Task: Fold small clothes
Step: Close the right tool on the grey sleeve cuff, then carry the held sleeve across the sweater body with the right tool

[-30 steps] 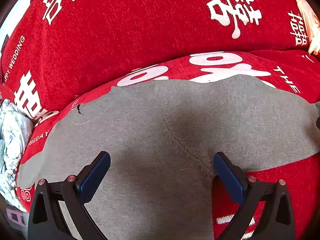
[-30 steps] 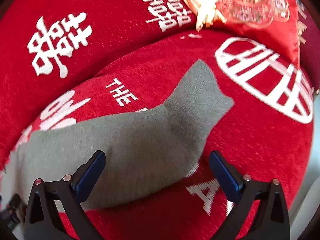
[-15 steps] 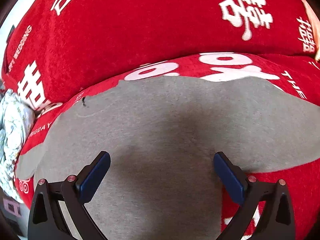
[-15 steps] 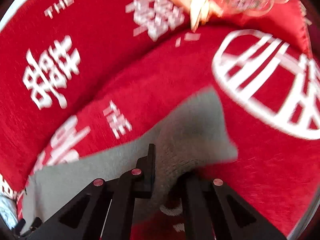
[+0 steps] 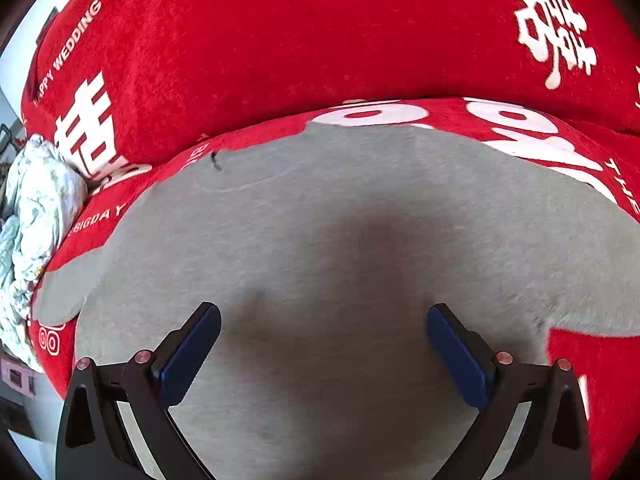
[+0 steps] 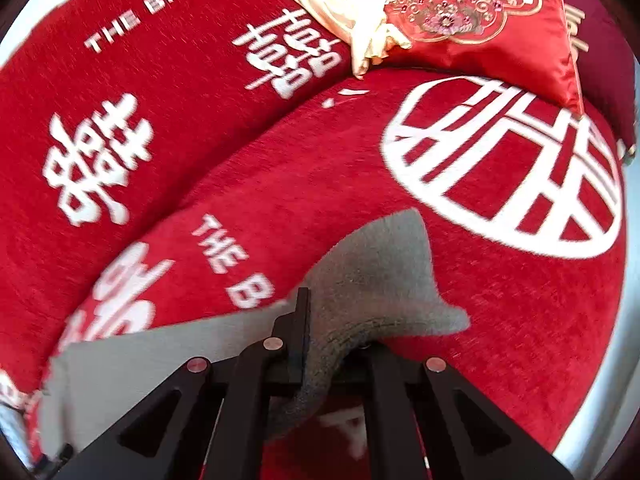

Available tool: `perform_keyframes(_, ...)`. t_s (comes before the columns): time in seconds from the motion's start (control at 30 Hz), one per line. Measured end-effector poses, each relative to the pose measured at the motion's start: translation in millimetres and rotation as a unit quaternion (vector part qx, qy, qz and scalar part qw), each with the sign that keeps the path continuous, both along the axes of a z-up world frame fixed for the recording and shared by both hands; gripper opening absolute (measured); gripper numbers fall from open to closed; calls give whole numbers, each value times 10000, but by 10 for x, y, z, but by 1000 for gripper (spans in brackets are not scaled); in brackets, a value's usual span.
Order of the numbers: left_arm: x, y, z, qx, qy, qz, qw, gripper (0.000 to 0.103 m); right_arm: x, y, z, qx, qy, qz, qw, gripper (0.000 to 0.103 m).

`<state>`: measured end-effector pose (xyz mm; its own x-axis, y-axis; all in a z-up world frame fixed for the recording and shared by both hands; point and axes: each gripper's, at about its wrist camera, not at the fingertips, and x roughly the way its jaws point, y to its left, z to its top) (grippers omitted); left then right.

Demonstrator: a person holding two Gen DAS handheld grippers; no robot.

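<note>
Grey garment [image 5: 340, 240] lies spread flat across a red sofa cover [image 5: 280, 40] printed with white characters and lettering, filling most of the left wrist view. It reaches from a rounded sleeve end at the lower left, near a crumpled pale floral cloth [image 5: 36, 216] at the left edge, over to the right side of the frame. A small dark mark sits near its upper left edge, beside a faint curved seam. The left gripper [image 5: 324, 344] hovers over the middle of the garment with its jaws spread wide and nothing between them; its blue pads [image 5: 188, 354] are well apart, and a soft shadow falls on the fabric between them.

From the right wrist view, the garment [image 6: 384, 276] narrows to a sleeve that points up and to the right over the red cover [image 6: 300, 168]. The right gripper [image 6: 336, 344] is clenched on this sleeve, the grey cloth bunched between its closed fingers and drooping below them. The sleeve tip spreads out beyond the grip. Further back, a cream cloth [image 6: 344, 4] rests against an embroidered red cushion [image 6: 480, 12] at the top of the frame.
</note>
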<state>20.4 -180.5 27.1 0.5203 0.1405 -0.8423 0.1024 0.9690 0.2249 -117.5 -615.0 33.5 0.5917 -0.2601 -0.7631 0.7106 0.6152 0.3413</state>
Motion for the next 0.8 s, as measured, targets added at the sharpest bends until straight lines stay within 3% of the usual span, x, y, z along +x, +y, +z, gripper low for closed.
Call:
perform_keyframes(0.1,3,223,-15,-196,181,-13,9996,103,53,80,90,156,-320,179,9992,5)
perform_keyframes(0.23,-25,551,14,-402,122,38,9991,103,160,181,125,450,-552,342,9969,5)
perform_keyframes(0.6,29,1435,-94,-794,99,216,9966,103,571,904,342,458,-1052,926,9891,5)
perform_keyframes(0.8,102,1796,-73,-1059,49,82,9943,103,714,1286,352,449,-862,1085,9893,5)
